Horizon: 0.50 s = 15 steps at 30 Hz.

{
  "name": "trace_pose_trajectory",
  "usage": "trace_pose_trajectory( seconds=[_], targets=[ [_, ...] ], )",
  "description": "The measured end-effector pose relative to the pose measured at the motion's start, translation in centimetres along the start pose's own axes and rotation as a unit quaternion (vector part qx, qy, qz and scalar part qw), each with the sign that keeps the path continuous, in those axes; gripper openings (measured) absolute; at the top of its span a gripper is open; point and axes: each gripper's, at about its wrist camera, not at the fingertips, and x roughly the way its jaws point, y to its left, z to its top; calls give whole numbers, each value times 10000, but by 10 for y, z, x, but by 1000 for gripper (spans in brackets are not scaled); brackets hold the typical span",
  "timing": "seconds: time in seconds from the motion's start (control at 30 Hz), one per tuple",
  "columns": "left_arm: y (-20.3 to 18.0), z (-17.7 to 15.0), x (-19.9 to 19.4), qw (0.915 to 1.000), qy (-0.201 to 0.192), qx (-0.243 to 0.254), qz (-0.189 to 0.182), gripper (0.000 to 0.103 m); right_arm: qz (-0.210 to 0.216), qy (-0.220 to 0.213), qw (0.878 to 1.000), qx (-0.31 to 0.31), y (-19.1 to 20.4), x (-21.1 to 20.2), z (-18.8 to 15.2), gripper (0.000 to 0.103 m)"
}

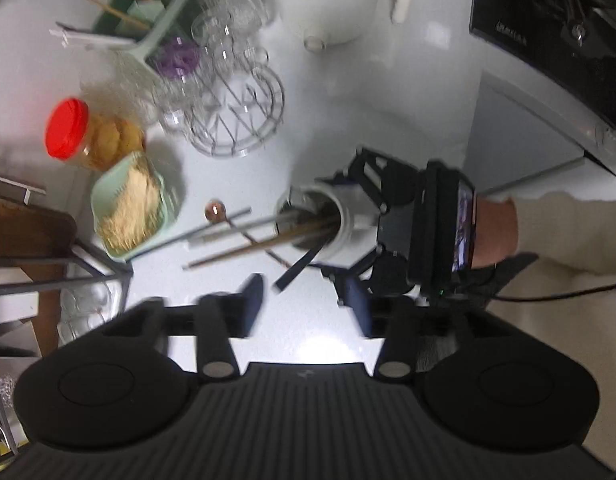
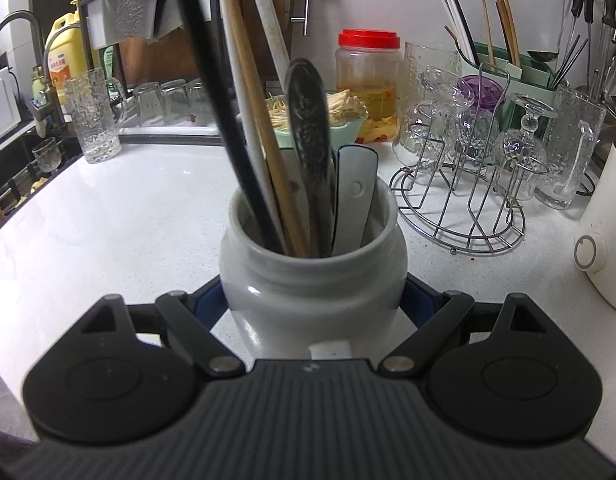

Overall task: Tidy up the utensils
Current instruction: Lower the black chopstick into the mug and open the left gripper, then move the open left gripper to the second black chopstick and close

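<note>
The right gripper [image 2: 313, 304] clamps the white ceramic jar [image 2: 312, 276] — heavy, slick, breakable; the left gripper [image 1: 308, 304] hangs spread and empty above its stiff chopsticks [image 1: 244, 246] — best pinched mid-shaft.

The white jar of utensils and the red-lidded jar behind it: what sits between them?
In the right wrist view, a pale green bowl heaped with pale shreds sits between the white jar and the red-lidded jar.

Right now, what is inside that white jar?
The white jar holds long utensils standing handle-up: wooden chopsticks, a black stick, a dark metal handle and a white handle. Their lower ends are hidden by the jar's wall.
</note>
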Motion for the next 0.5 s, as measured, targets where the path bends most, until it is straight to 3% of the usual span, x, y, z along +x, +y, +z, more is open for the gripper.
trace_pose_trajectory(
  seconds=[0.23, 0.5],
  targets=[
    [-7, -17, -21, 9961, -761, -436, -93, 57, -89, -2, 9999, 66, 2, 0, 0, 91],
    [-13, -65, -20, 9795, -1569, -1257, -107, 57, -211, -10, 9996, 204, 3, -2, 0, 91]
  ],
)
